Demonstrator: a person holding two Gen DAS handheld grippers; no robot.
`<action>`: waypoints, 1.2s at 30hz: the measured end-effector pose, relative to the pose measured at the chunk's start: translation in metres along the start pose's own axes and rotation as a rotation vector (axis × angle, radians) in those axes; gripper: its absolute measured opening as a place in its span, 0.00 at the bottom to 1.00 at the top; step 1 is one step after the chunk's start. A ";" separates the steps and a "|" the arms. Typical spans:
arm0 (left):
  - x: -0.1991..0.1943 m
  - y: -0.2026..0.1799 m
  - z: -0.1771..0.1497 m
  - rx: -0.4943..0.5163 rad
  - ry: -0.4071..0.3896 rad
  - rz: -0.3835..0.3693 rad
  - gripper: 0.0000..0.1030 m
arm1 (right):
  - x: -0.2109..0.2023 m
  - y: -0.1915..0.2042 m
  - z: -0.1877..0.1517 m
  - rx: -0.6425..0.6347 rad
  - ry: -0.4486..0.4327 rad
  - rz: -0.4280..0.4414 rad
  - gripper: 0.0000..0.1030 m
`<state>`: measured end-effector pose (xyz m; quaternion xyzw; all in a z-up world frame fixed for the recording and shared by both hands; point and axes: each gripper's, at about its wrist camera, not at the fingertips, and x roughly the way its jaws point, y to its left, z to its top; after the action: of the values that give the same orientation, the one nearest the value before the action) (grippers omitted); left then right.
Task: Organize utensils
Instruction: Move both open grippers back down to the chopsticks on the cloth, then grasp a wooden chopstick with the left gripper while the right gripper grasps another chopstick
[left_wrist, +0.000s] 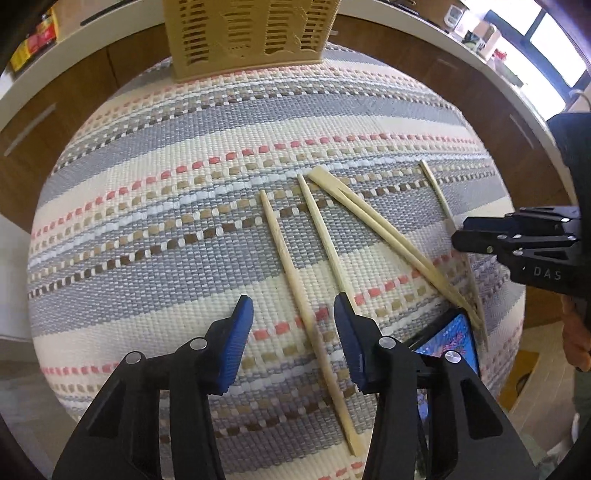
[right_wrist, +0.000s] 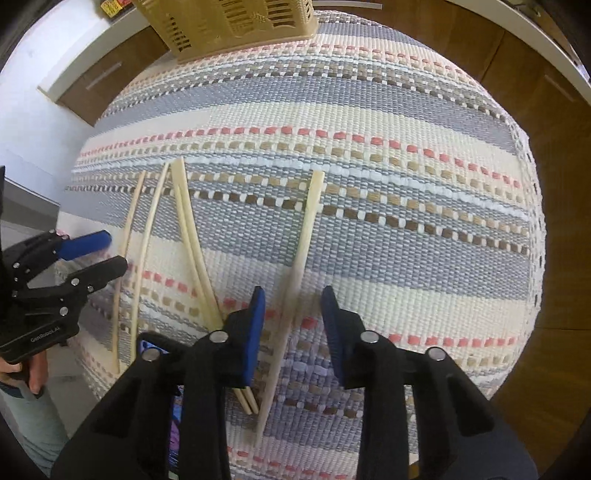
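Observation:
Several pale wooden chopsticks lie on a table under a striped woven cloth (left_wrist: 155, 206). My left gripper (left_wrist: 293, 332) hangs open over one single chopstick (left_wrist: 291, 280), which runs between its blue pads untouched. A second single chopstick (left_wrist: 321, 229) lies just right of it, then a joined pair (left_wrist: 376, 221). My right gripper (right_wrist: 293, 328) is open astride another single chopstick (right_wrist: 304, 236), also apart from its pads. The pair (right_wrist: 192, 236) passes under its left finger. A tan slotted utensil basket (left_wrist: 251, 37) stands at the cloth's far edge. Each gripper shows in the other's view: the right gripper (left_wrist: 461, 234), the left gripper (right_wrist: 114, 251).
A phone (left_wrist: 452, 339) with a lit screen lies at the near table edge under the chopstick tips. Brown cabinets (left_wrist: 74, 110) and a white counter ring the table. A person's hand (right_wrist: 29, 373) holds the left tool. Bare cloth spreads to the right (right_wrist: 424, 240).

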<state>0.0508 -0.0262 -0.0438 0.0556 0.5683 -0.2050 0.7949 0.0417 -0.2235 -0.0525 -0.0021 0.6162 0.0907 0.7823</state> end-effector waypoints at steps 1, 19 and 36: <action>0.003 -0.004 0.001 0.008 0.002 0.012 0.42 | 0.001 0.002 -0.001 -0.003 0.002 -0.011 0.22; 0.006 -0.030 0.006 0.090 -0.007 0.139 0.12 | 0.011 0.025 0.006 -0.087 0.035 -0.068 0.06; -0.033 0.004 -0.005 0.003 -0.148 0.077 0.04 | -0.009 0.003 -0.001 -0.078 0.001 0.013 0.05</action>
<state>0.0388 -0.0121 -0.0154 0.0633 0.5052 -0.1784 0.8420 0.0379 -0.2223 -0.0434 -0.0287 0.6127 0.1195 0.7807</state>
